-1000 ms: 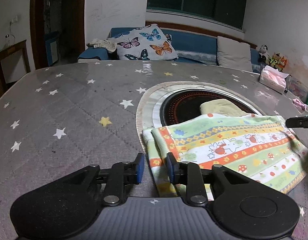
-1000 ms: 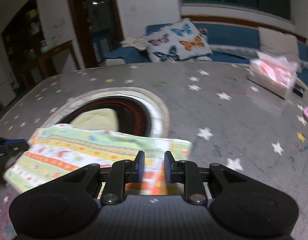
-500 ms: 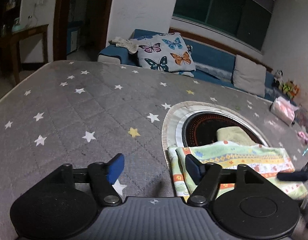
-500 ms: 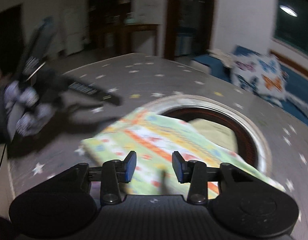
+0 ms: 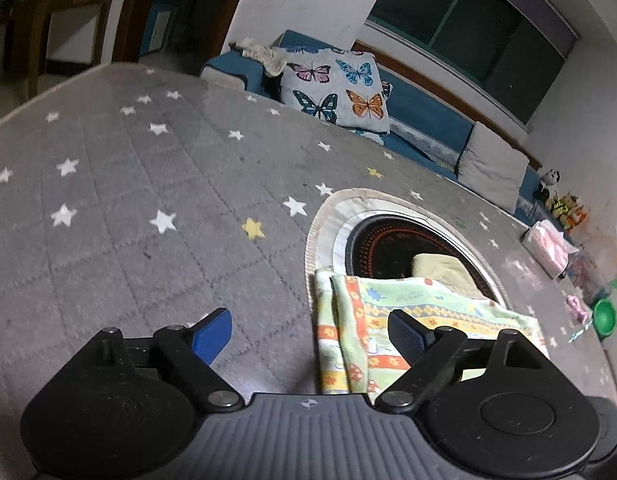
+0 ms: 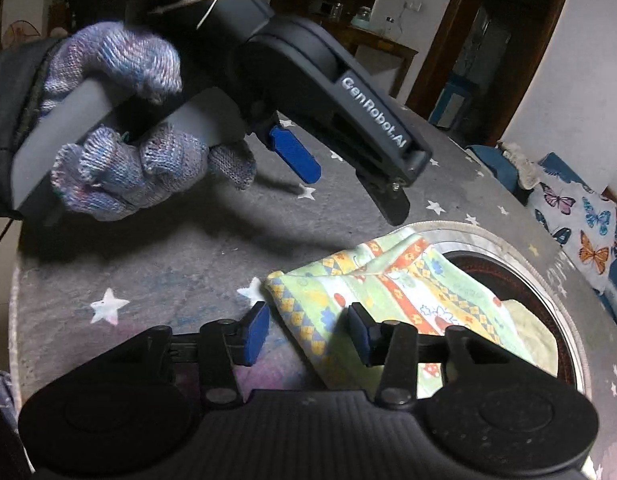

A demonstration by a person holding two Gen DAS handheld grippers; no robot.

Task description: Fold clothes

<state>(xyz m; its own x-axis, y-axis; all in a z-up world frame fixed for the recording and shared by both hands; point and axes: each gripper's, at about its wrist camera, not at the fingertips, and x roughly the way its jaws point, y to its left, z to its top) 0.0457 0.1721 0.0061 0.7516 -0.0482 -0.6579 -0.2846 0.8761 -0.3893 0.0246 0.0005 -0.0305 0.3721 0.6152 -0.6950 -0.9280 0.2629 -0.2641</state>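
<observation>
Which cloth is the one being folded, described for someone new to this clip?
Start at the round dark inset in the grey star-patterned table cover. The folded cloth lies over its near edge, pale green with orange bands and small cartoon prints. The plain yellow cloth behind it, inside the inset, has no pattern.

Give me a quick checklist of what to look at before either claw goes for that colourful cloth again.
1. Left claw open and empty: ok.
2. Right claw open, cloth corner in its gap, not gripped: ok.
3. Patterned cloth lying folded on the star-print table cover: ok.
4. Cloth fully on flat surface: not ok, its far part overhangs the round dark recess.
5. Yellow cloth in the recess, clear of the fold: cannot tell.
6. Gloved hand with the left claw clear of the right claw's path: ok.
</observation>
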